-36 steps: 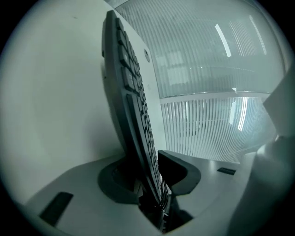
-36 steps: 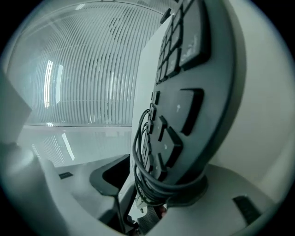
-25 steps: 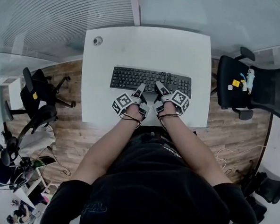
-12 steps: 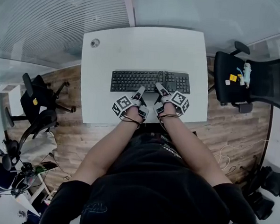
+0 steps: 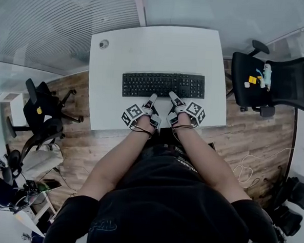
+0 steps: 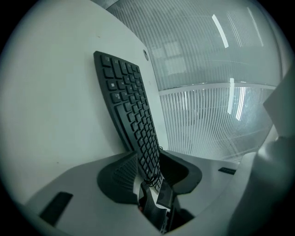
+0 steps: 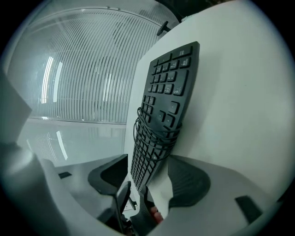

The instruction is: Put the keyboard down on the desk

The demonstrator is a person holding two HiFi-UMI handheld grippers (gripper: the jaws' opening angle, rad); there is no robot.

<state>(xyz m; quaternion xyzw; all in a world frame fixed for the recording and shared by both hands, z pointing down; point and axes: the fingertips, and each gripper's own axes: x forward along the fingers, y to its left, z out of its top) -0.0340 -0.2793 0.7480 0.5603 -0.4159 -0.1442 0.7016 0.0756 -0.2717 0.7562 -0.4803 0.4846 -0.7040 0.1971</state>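
The black keyboard [image 5: 163, 85] lies flat on the white desk [image 5: 156, 47], with its cable [image 7: 154, 131] wound round its right part. Both grippers sit side by side at its near long edge, the left gripper [image 5: 153, 97] left of the right gripper [image 5: 172, 96]. In the left gripper view the keyboard [image 6: 124, 101] runs between the jaws of the left gripper [image 6: 150, 159], which stand wide with a gap at the pads. In the right gripper view the keyboard [image 7: 170, 83] also reaches between the jaws of the right gripper [image 7: 150, 170]; these are opening and do not press on it.
A round cable hole [image 5: 104, 44] is in the desk's far left corner. A black office chair [image 5: 277, 82] carrying small items stands to the right, and another black chair [image 5: 42, 111] to the left on the wood floor. A ribbed glass wall [image 5: 71, 16] runs behind the desk.
The gripper tips reached over the keyboard's near edge before; now they sit just at that edge. The keyboard lies squarer to the desk than a second ago.
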